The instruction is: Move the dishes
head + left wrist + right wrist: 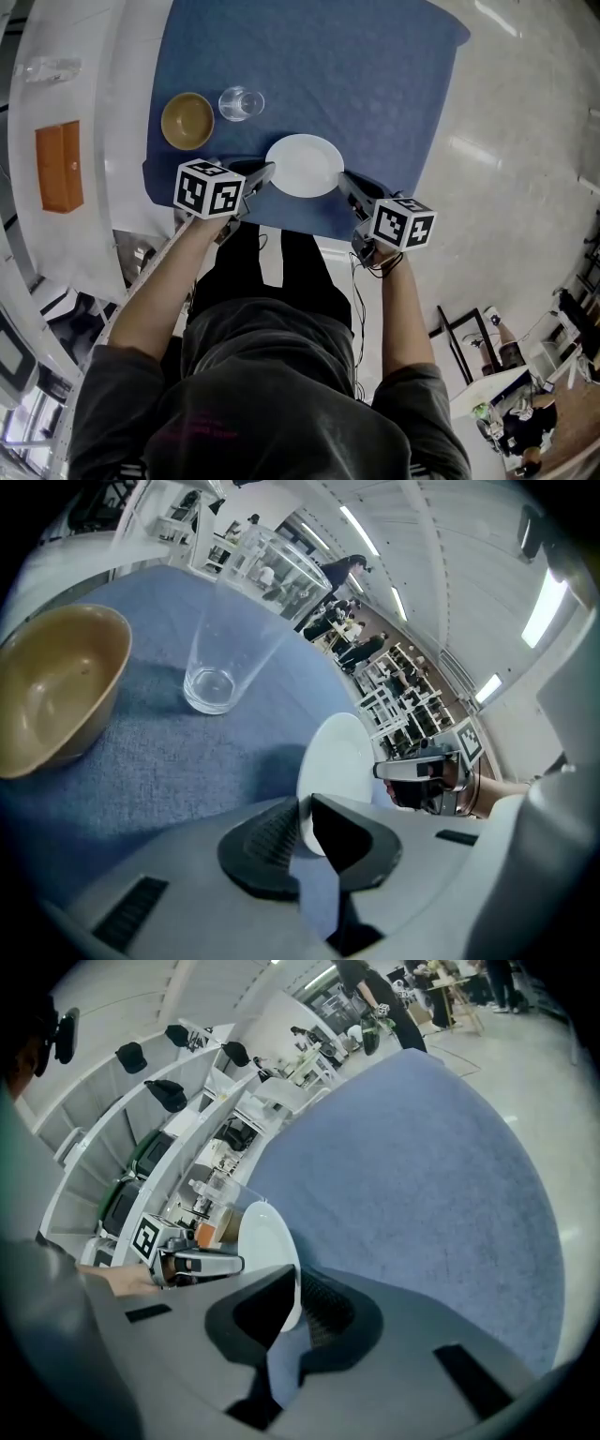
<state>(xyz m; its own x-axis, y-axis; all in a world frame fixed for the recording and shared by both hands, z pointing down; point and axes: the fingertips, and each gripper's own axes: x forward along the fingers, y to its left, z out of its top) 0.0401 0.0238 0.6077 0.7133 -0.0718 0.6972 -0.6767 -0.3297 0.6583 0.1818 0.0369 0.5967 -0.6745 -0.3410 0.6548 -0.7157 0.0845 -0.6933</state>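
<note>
A white plate (305, 165) is held over the near edge of the blue cloth (375, 75), gripped from both sides. My left gripper (265, 174) is shut on its left rim; in the left gripper view the plate (339, 761) stands edge-on between the jaws of the left gripper (302, 829). My right gripper (343, 182) is shut on the right rim, and the plate (270, 1260) runs between the jaws of the right gripper (296, 1309). A tan bowl (187, 120) and a clear glass (241, 103) stand on the cloth to the left, seen also as bowl (56, 691) and glass (230, 635).
The blue cloth covers a white table (84, 75) with an orange box (59, 167) and a clear item (47, 67) at its left. Pale floor (525, 141) lies to the right. Furniture and people show in the far background.
</note>
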